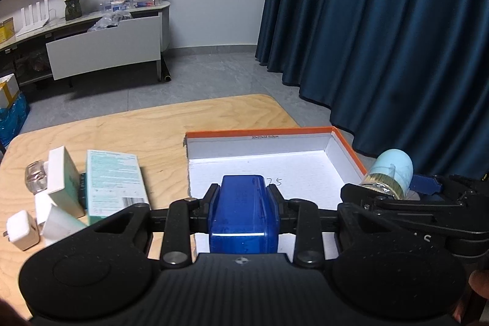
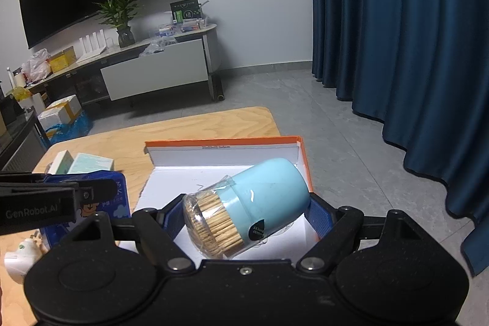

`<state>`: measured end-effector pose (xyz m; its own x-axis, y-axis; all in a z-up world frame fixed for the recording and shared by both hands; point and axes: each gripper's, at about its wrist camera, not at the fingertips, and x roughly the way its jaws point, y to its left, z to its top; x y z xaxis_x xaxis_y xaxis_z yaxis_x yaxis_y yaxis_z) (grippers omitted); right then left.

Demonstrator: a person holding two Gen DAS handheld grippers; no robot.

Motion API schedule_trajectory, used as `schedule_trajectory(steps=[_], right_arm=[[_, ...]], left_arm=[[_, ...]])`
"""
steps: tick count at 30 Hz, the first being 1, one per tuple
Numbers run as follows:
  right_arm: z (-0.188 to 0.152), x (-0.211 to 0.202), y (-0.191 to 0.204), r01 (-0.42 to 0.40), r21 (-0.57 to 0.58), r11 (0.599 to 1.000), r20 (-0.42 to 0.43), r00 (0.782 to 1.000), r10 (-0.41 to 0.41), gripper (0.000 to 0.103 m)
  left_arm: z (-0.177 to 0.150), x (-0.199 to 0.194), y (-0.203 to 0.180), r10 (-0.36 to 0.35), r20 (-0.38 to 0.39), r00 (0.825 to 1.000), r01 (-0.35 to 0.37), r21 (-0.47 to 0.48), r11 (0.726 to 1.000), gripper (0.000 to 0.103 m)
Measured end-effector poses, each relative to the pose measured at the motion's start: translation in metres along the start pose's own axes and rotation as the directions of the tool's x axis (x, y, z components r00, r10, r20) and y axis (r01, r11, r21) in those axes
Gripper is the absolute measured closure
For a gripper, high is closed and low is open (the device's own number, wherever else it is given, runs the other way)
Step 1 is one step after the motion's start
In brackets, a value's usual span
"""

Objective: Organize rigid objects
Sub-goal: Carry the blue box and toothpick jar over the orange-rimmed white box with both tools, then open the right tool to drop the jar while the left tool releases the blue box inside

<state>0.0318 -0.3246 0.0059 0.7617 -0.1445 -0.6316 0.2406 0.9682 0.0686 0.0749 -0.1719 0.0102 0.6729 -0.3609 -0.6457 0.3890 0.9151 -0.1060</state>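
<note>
Tray (image 1: 347, 153) empty | left claw (image 1: 243, 197) pinches blue box (image 1: 243, 216) above tray | right claw (image 2: 244, 219) pinches toothpick jar (image 2: 244, 203) above tray | boxes (image 1: 113, 182) left of tray unsorted

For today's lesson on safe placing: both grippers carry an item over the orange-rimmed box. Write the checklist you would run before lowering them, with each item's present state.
1. Left gripper closed on the blue box: ok.
2. Right gripper closed on the toothpick jar: ok, though the jar sits tilted.
3. Orange-rimmed box open, white floor bare: ok.
4. Both items above the box opening: ok for the blue box; cannot tell for the jar, which is near the right wall.
5. Room for both items side by side: ok, as far as can be judged.
6. Jar's clear lid secure: cannot tell.
</note>
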Motion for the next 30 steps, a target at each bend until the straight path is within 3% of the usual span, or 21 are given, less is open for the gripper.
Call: schedule_trajectory(steps=[18, 24, 30], right_arm=[[0.027, 0.064, -0.008, -0.007, -0.046, 0.999, -0.096, 0.995, 0.003, 0.007], [0.035, 0.062, -0.024, 0.004, 0.024, 1.000, -0.008, 1.000, -0.004, 0.006], [0.038, 0.043, -0.044, -0.043, 0.116, 0.992, 0.066, 0.997, 0.036, 0.004]], left_arm=[[0.011, 0.042, -0.005, -0.002, -0.059, 0.998, 0.002, -0.005, 1.000, 0.069], [0.015, 0.056, -0.006, -0.004, -0.078, 0.997, 0.002, -0.019, 1.000, 0.069], [0.017, 0.071, -0.013, -0.017, -0.094, 0.995, 0.014, -0.029, 0.999, 0.069]])
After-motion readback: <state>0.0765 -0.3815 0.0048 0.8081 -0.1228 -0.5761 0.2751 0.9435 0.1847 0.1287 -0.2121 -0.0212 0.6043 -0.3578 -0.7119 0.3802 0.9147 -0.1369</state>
